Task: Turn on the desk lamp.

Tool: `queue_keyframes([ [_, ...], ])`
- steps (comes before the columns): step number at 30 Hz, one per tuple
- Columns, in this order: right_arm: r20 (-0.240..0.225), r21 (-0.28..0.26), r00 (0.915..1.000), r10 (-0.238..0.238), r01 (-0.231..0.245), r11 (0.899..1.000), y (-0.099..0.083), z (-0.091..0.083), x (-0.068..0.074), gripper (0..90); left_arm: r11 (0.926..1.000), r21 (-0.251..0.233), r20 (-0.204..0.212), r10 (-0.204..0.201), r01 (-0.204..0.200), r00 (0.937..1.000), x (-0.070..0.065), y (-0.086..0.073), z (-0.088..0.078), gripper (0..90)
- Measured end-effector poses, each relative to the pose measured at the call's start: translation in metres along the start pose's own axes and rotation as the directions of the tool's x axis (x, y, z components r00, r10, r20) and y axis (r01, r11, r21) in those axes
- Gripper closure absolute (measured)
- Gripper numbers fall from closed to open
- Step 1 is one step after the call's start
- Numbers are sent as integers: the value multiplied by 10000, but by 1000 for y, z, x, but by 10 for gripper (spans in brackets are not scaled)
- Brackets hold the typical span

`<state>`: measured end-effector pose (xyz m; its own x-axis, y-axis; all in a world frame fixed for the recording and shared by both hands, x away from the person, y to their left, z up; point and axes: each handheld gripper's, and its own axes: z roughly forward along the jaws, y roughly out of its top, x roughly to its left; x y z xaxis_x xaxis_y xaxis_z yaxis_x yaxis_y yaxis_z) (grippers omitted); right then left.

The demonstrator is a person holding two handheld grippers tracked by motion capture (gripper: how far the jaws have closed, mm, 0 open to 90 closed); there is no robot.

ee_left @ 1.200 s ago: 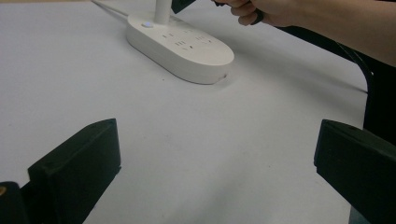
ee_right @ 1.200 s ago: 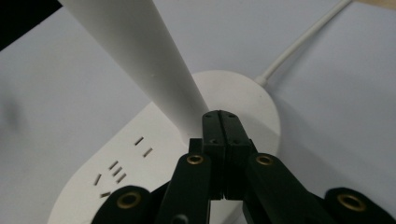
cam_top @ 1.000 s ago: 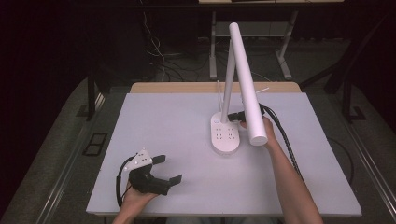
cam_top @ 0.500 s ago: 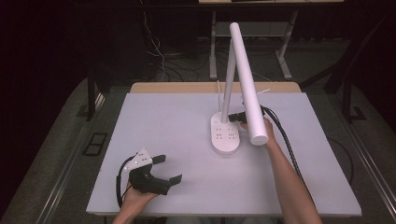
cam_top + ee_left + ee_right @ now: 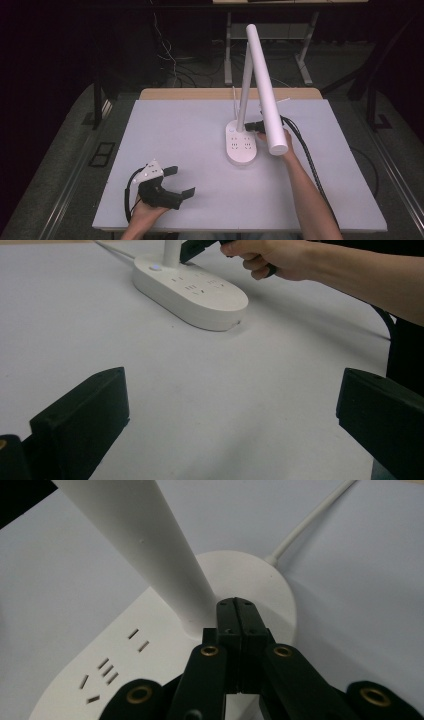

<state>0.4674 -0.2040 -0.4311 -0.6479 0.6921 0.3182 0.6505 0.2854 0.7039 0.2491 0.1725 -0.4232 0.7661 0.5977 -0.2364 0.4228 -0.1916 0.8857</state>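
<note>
Lamp base (image 5: pixel 241 146), a white oval with sockets on its top, sits on the surface (image 5: pixel 180 130) a little right of centre, nearer the far edge than the near one. From the high view I see its stem (image 5: pixel 244 85) rising from the base's far end and a long white lamp head (image 5: pixel 265 85) slanting over the base's right side. My right tool (image 5: pixel 255 126) lies level at the foot of the stem, partly hidden under the head. My left tool (image 5: pixel 181 181) rests near the near left corner, well apart from the lamp, its two jaws spread wide with nothing between them.

From the left tool view, both black jaws stand far apart over bare surface. Beyond them lies the lamp base (image 5: pixel 192 287), and my right hand (image 5: pixel 267 257) holds its tool beside the stem (image 5: pixel 170 251).

From the right tool view, my right tool (image 5: pixel 235 611) has its jaws pressed together, tips just at the foot of the stem (image 5: pixel 150 540); I cannot tell whether they touch it. A white cord (image 5: pixel 310 522) leaves the base's (image 5: pixel 125 650) far end across the surface.
</note>
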Motion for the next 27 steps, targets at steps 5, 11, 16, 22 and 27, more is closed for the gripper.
queue_keyframes([
  [5,-94,-96,9999,132,-133,9999,-1,-1,0,898,10000,0,1,-20,20,10000,1,0,0,0],
  [11,-49,-45,9999,123,-123,9999,0,-2,0,898,10000,-6,-4,-18,18,10000,2,0,0,0],
  [16,-80,-180,9999,61,-63,9998,2,-7,2,898,10000,5,-18,-23,23,10000,1,0,0,0],
  [22,-38,-131,10000,-35,34,9999,5,-17,4,898,10000,8,-19,-23,23,10000,1,0,0,0],
  [27,-33,-158,9998,-197,196,9997,9,-32,8,898,10000,1,-25,-40,40,10000,1,0,0,0],
])
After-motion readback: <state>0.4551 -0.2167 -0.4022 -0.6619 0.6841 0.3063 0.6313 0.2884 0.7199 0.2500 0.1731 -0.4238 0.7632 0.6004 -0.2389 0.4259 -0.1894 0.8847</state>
